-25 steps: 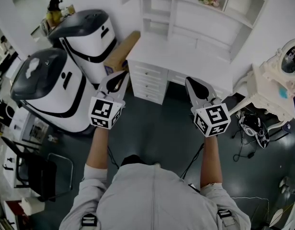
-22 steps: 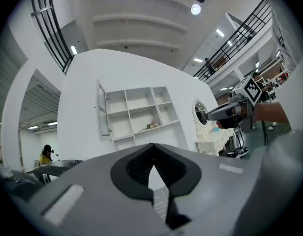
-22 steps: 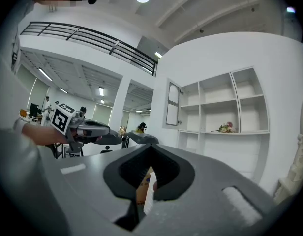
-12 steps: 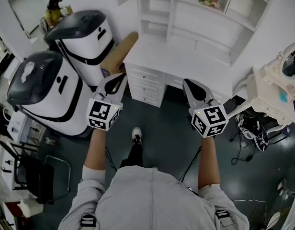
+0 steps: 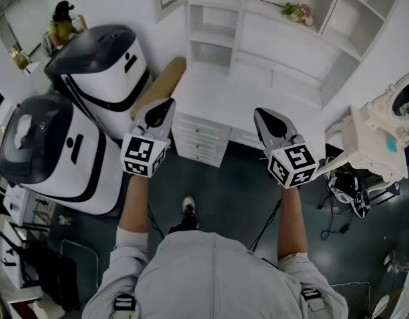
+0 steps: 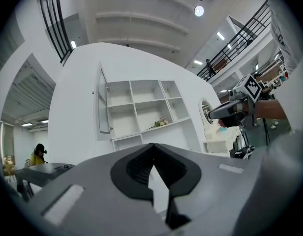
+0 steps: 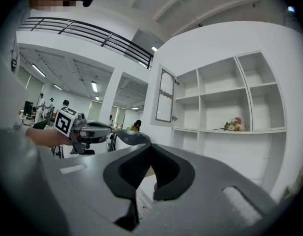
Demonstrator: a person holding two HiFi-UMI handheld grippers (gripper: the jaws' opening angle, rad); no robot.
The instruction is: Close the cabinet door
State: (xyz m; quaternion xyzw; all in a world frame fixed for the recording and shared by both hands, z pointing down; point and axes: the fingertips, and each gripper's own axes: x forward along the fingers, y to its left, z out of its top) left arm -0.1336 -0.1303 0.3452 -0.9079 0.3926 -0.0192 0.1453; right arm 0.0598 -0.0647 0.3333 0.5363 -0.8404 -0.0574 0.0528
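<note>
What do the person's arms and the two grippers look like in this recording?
The left gripper and the right gripper are grey tapering shells with black pads inside. Each carries a white cube printed with black square markers. The person wears a light grey short-sleeved shirt. Thin dark cables hang below the forearms.

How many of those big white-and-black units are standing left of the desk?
2. The far unit stands beside the desk's left end; the near unit is further left, closer to the camera. More may be out of frame.
</note>
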